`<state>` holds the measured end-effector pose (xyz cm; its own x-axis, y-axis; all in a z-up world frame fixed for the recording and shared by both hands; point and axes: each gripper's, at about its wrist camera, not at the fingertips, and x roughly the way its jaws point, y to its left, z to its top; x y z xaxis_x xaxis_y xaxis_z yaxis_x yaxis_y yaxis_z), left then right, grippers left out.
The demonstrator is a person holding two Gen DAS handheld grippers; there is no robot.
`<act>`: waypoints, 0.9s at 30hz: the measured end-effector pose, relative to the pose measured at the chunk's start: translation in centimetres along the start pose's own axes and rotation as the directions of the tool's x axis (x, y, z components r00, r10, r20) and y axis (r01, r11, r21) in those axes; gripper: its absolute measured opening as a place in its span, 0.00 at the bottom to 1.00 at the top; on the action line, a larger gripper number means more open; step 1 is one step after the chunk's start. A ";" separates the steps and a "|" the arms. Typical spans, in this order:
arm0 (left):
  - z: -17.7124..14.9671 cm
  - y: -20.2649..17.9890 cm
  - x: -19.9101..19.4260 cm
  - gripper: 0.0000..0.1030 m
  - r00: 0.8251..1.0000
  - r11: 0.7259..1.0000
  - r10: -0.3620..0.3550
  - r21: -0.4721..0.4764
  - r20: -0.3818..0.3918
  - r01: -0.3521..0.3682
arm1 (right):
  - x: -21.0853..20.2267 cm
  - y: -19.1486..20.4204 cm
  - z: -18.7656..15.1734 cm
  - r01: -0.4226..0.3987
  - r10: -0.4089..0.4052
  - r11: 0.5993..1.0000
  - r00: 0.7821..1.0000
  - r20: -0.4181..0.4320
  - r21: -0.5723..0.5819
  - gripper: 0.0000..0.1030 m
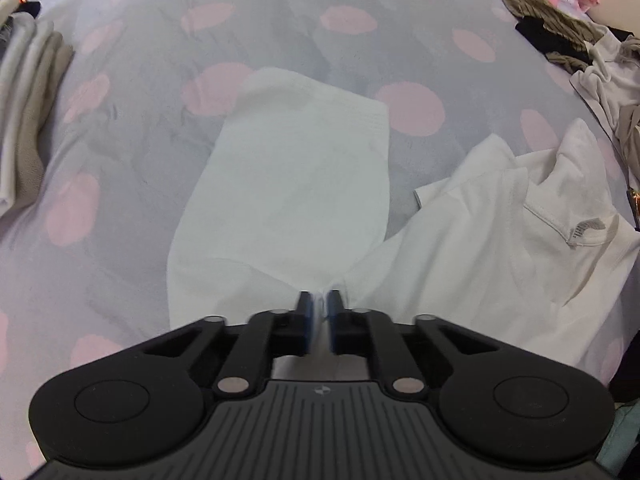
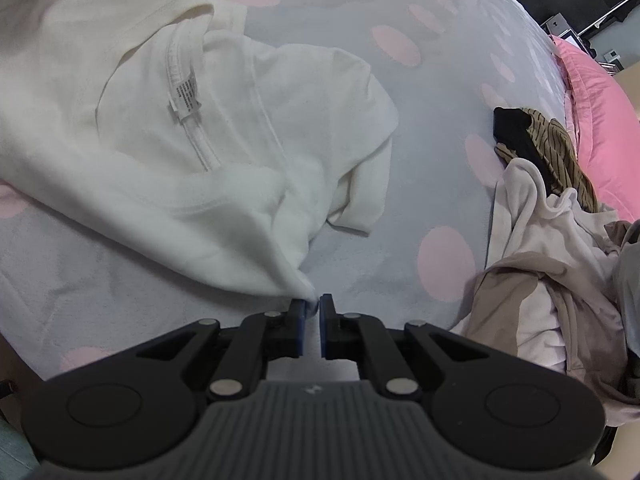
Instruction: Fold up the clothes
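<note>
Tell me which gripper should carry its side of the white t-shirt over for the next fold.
Probably the left gripper. It is shut on a bunched edge of the white t-shirt, with a flat panel spread ahead on the bedspread. The right gripper pinches only a corner tip, beside a heap of clothes.

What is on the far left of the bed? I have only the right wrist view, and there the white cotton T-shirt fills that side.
Observer: A stack of folded beige and grey clothes lies there, at the left edge of the grey bedspread with pink dots.
Operator: Do the left tongs hold the shirt?
Observer: Yes, the left tongs are shut on the white cotton T-shirt, at a bunched edge near the camera.
Operator: How does that part lie?
Observer: One white panel stretches away from the tongs, mostly smooth, with its far edge resting on the bedspread.
</note>
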<state>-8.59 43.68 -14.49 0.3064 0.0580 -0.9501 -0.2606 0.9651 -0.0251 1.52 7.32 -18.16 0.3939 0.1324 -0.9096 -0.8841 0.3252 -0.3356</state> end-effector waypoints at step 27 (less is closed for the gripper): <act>-12.5 -1.1 -8.0 0.15 0.986 0.983 0.148 0.099 0.073 -0.155 | -3.2 -0.7 -1.0 -0.074 0.074 0.997 0.991 0.112 -0.007 0.09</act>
<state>-22.21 38.97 -10.73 0.3307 0.2184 -0.9181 -0.2127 0.9651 0.1529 0.66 5.71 -15.30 0.3529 0.2602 -0.8988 -0.9125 0.3081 -0.2691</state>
